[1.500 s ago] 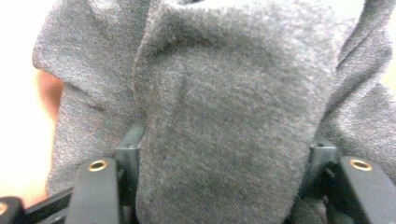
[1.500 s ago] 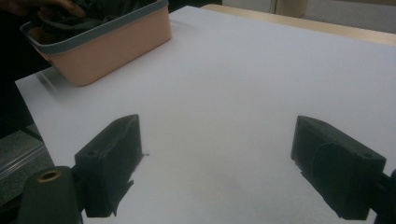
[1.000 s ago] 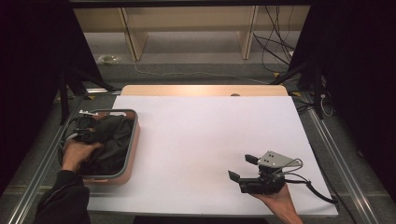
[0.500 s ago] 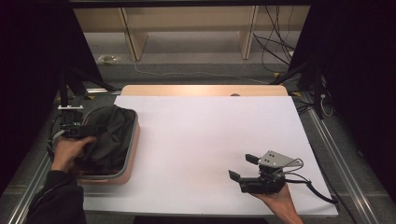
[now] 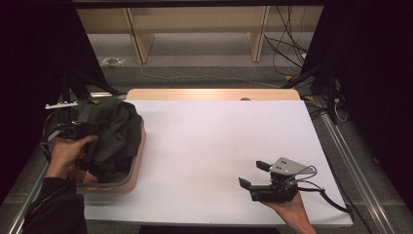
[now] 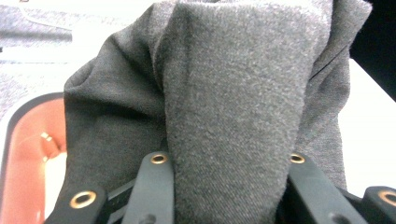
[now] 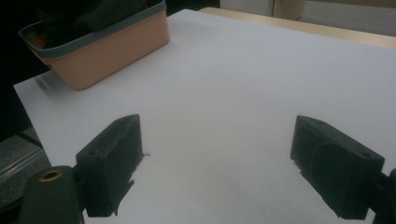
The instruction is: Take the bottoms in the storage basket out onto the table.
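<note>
The left gripper point(image 5: 68, 130) is clamping a thick fold of the dark grey garment point(image 5: 109, 136) between its jaws, and the cloth is bunching up out of the pink bin point(image 5: 138, 161) at the table's point(image 5: 219, 146) left edge. The right gripper point(image 5: 260, 178) is resting near the right corner, jaws standing wide with nothing between them. The risk, I judge, is the bin itself (it looks light): trailing cloth could be catching on its rim and dragging or tipping it, or the fold could be slipping free.
</note>
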Motion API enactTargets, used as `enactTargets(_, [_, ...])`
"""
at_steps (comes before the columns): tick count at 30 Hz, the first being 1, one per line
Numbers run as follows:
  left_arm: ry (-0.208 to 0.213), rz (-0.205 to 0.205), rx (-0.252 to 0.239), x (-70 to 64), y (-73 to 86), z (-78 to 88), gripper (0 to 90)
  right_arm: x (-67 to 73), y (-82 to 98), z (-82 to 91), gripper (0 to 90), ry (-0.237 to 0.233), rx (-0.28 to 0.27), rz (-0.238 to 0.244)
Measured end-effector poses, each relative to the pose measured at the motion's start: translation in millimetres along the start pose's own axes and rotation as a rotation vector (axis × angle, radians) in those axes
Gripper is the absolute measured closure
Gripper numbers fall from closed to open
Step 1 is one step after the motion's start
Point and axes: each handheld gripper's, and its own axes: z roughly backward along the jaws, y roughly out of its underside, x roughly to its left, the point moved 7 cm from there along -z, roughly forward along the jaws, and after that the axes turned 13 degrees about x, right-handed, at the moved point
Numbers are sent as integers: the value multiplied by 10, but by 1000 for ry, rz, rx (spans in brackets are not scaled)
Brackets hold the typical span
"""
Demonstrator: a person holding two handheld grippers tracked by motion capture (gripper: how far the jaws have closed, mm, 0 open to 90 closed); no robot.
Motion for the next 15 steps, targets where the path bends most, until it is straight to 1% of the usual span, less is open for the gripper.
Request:
enactTargets(1, [5, -8, -8, -25, -16, 19, 690, 0, 0, 0, 177, 0, 0, -1])
enactTargets(3, [32, -10, -30, -80, -57, 64, 690, 0, -1, 0, 177, 0, -1, 0])
enactTargets(7, [67, -26, -76, -199, -139, 181, 690, 0, 3, 2, 178, 3, 0, -2])
enactTargets(11, [106, -63, -113, -386, -216, 252, 690, -9, 0, 8, 177, 8, -2, 0])
enactTargets(12, [117, -74, -113, -440, -231, 261, 690, -8, 0, 9, 178, 8, -1, -1])
enactTargets(15, [158, -88, -124, -591, -278, 268, 690, -11, 1, 3, 177, 9, 0, 1])
